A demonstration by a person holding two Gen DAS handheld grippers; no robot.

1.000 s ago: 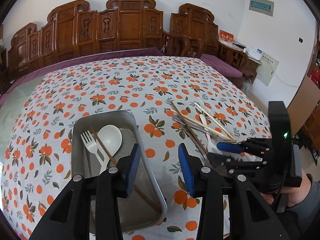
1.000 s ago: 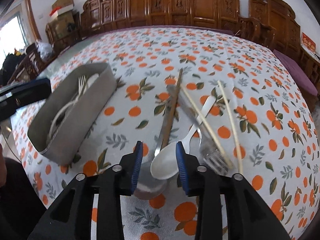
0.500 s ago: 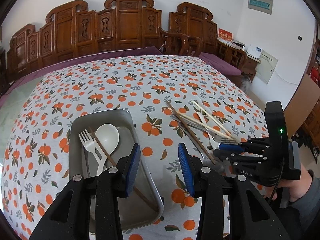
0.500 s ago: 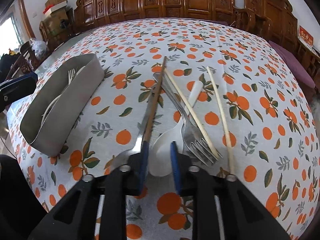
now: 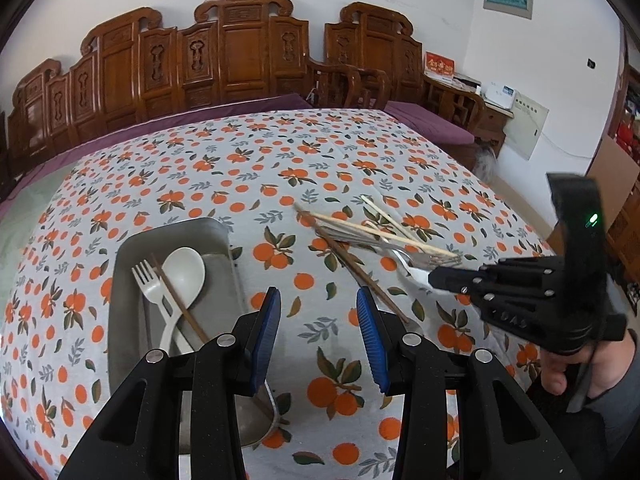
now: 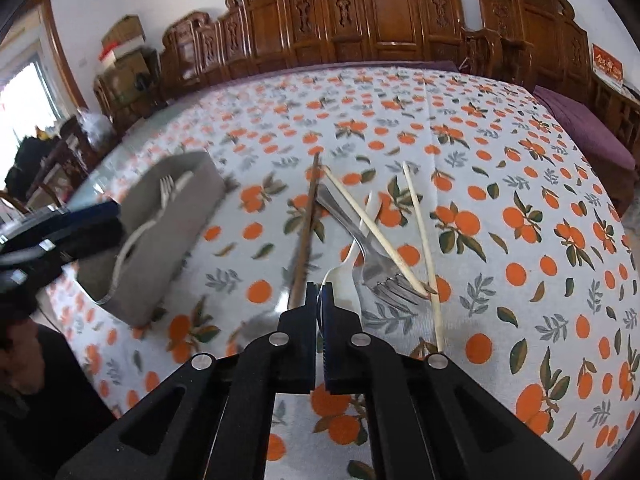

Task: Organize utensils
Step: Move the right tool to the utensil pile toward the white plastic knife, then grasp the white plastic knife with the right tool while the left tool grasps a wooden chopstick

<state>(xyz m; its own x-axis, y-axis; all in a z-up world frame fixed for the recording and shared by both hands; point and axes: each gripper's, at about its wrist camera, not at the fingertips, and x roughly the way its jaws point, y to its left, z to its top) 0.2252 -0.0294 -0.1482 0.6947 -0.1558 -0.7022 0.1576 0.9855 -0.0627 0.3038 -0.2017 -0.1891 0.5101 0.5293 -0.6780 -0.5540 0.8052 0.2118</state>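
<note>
My right gripper point(image 6: 320, 296) is shut on the bowl of a white spoon point(image 6: 340, 280) and lifts it off the pile; in the left wrist view it point(image 5: 434, 280) holds the spoon point(image 5: 416, 276). The pile holds a metal fork point(image 6: 376, 264), pale chopsticks point(image 6: 420, 232) and a dark brown chopstick point(image 6: 306, 232). A grey metal tray point(image 5: 124, 280) holds a white spoon point(image 5: 186, 272), a white fork point(image 5: 150, 284) and a brown chopstick point(image 5: 176, 300). My left gripper point(image 5: 318, 332) is open and empty, right of the tray.
The table wears a cloth printed with oranges point(image 5: 280, 160). Carved wooden chairs point(image 5: 240, 52) line its far side. A person's hand point(image 5: 572, 364) holds the right gripper. The tray point(image 6: 176, 216) lies left of the pile in the right wrist view.
My right gripper has closed on the white spoon's bowl and begun to lift it. The left gripper stays open and has drawn back slightly.
</note>
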